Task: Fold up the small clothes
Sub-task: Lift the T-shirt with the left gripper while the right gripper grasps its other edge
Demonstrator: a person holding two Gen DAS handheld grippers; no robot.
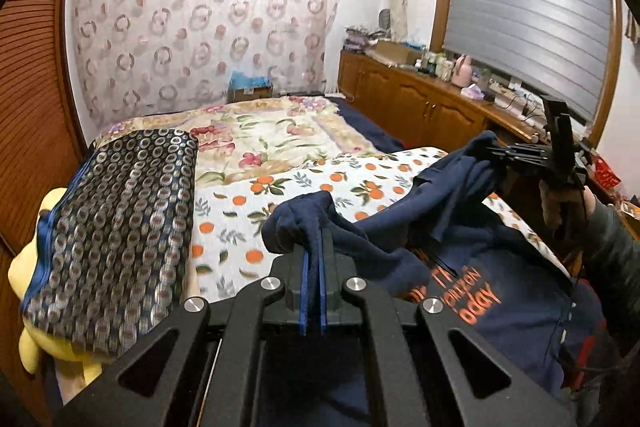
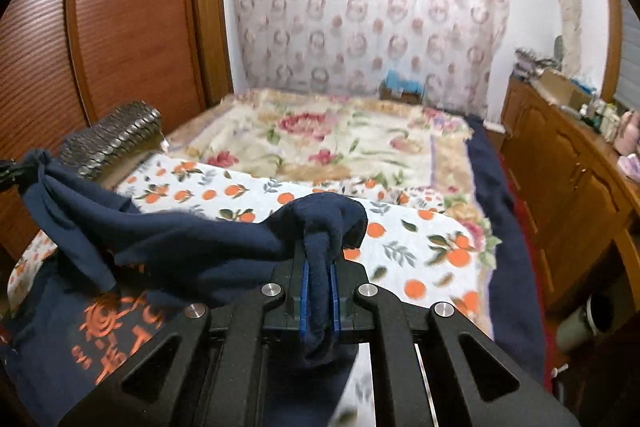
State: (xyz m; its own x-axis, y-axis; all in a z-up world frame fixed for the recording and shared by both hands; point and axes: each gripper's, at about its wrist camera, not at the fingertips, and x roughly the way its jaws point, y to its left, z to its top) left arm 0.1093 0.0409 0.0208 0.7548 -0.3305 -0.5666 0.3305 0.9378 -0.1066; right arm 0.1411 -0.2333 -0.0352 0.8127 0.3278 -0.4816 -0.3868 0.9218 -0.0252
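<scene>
A navy garment (image 1: pixel 520 291) with orange print hangs between both grippers above the orange-patterned bedsheet (image 1: pixel 288 195). My left gripper (image 1: pixel 314 247) is shut on a bunched edge of it. My right gripper (image 2: pixel 320 263) is shut on another bunched edge; it also shows in the left wrist view (image 1: pixel 500 153), held by a hand at the right. In the right wrist view the garment (image 2: pixel 168 239) stretches left to the left gripper's tip (image 2: pixel 12 171), and its printed part (image 2: pixel 108 323) sags low.
A dark ring-patterned pillow (image 1: pixel 116 215) and a yellow plush (image 1: pixel 24 267) lie at the left. A floral blanket (image 1: pixel 272 131) covers the far bed. A wooden cabinet (image 1: pixel 420 99) with clutter stands at the right, a wooden wardrobe (image 2: pixel 120 27) at the left.
</scene>
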